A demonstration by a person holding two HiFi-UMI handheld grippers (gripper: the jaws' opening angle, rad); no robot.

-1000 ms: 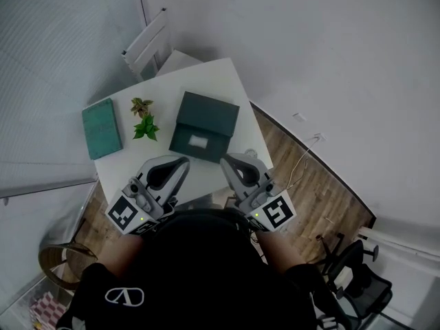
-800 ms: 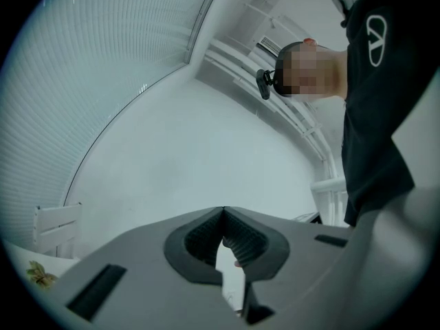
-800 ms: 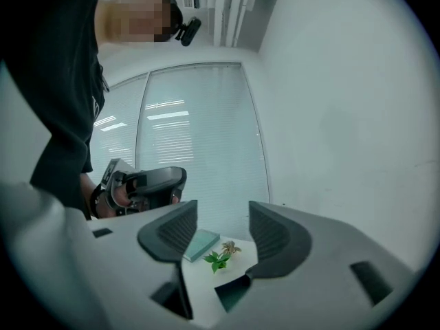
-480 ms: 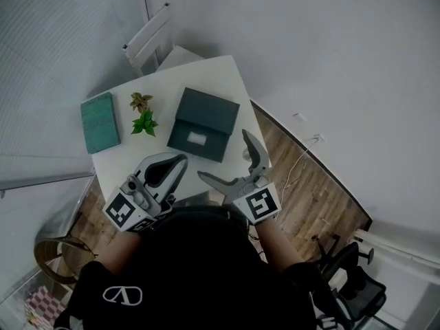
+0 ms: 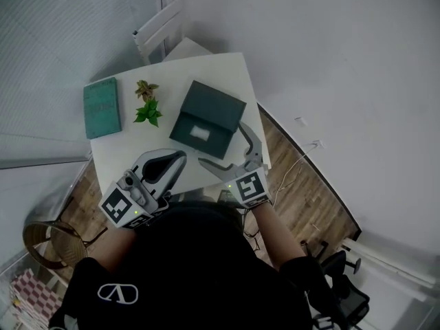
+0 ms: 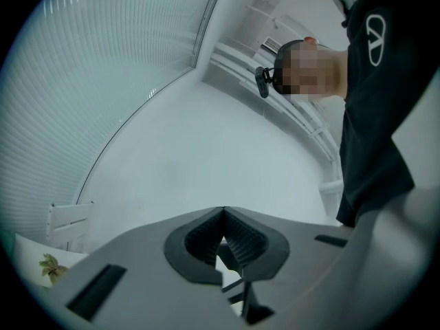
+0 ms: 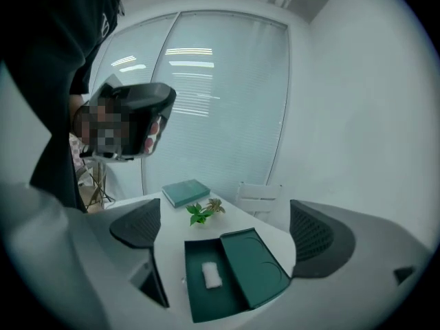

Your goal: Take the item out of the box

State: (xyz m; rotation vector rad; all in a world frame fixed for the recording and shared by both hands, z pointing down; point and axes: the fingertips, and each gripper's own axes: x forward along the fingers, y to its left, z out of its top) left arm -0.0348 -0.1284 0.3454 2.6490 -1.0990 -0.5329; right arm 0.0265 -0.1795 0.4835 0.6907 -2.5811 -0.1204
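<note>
A dark green box (image 5: 206, 122) lies open on the white table (image 5: 130, 153), its lid (image 5: 216, 107) folded back on the far side. A small white item (image 5: 200, 133) rests in the base. In the right gripper view the item (image 7: 211, 274) shows inside the box (image 7: 230, 280), ahead and below. My right gripper (image 5: 221, 144) hovers at the box's near right corner; its jaws are opening, wide apart, with nothing between them. My left gripper (image 5: 180, 158) is shut and empty above the table's near edge, pointing up in its own view (image 6: 223, 212).
A teal book (image 5: 102, 106) lies at the table's left and a small green plant (image 5: 146, 105) stands between it and the box. A white chair (image 5: 159, 29) stands behind the table. A wicker chair (image 5: 45, 239) sits on the floor at left.
My right gripper has gone from shut to wide open and has moved forward to the box's near right corner. The left gripper has stayed shut and barely moved.
</note>
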